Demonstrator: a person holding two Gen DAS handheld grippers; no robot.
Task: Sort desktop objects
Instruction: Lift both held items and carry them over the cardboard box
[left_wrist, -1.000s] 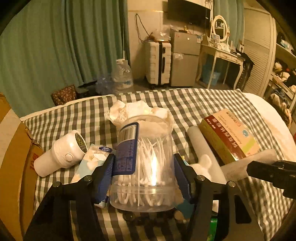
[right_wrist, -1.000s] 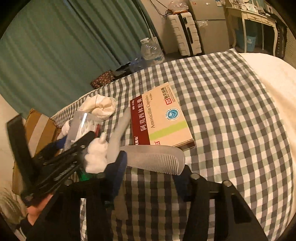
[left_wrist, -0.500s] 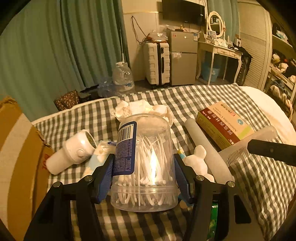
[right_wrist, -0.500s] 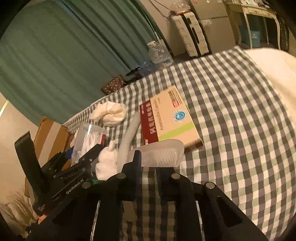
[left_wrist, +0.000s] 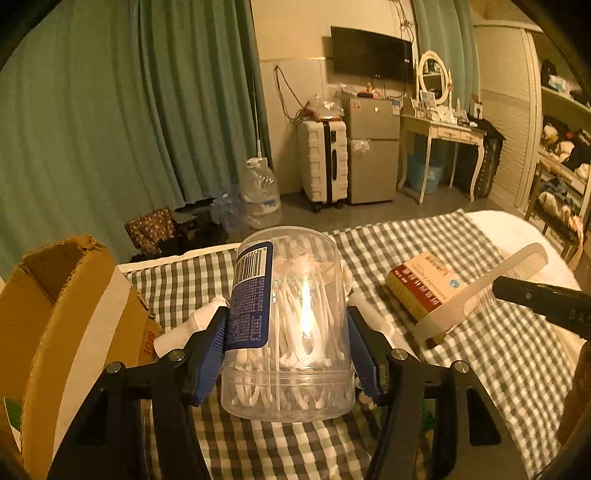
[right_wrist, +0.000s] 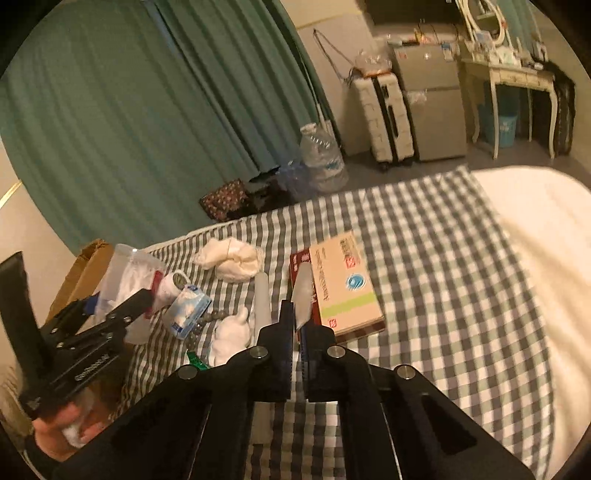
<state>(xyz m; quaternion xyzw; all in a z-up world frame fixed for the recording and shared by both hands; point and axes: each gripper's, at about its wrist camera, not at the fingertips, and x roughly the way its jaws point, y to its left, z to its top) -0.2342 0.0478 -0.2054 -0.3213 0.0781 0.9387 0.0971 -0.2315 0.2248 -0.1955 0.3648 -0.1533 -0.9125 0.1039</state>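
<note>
My left gripper (left_wrist: 288, 332) is shut on a clear plastic jar of white cotton swabs (left_wrist: 288, 317) with a blue label, and holds it upright above the grey checked cloth (left_wrist: 491, 354). The same jar (right_wrist: 125, 273) and left gripper (right_wrist: 103, 321) show at the left of the right wrist view, with a hand under them. My right gripper (right_wrist: 297, 321) is shut on a translucent white comb (right_wrist: 303, 295), seen edge-on and lifted off the cloth. In the left wrist view the comb (left_wrist: 480, 291) sticks up out of the right gripper (left_wrist: 535, 299), over the medicine box (left_wrist: 424, 284).
An open cardboard box (left_wrist: 62, 306) stands at the left edge. On the cloth lie a medicine box (right_wrist: 343, 288), a crumpled tissue (right_wrist: 232, 258), a white round bottle (right_wrist: 173, 286), a tissue packet (right_wrist: 188, 310), a white figurine (right_wrist: 231, 332), beads (right_wrist: 207, 319) and a white tube (right_wrist: 262, 299).
The right gripper's jaws closed on the comb and lifted it off the cloth, turning it edge-on. The left gripper rose with the jar, and the cardboard box came into closer view.
</note>
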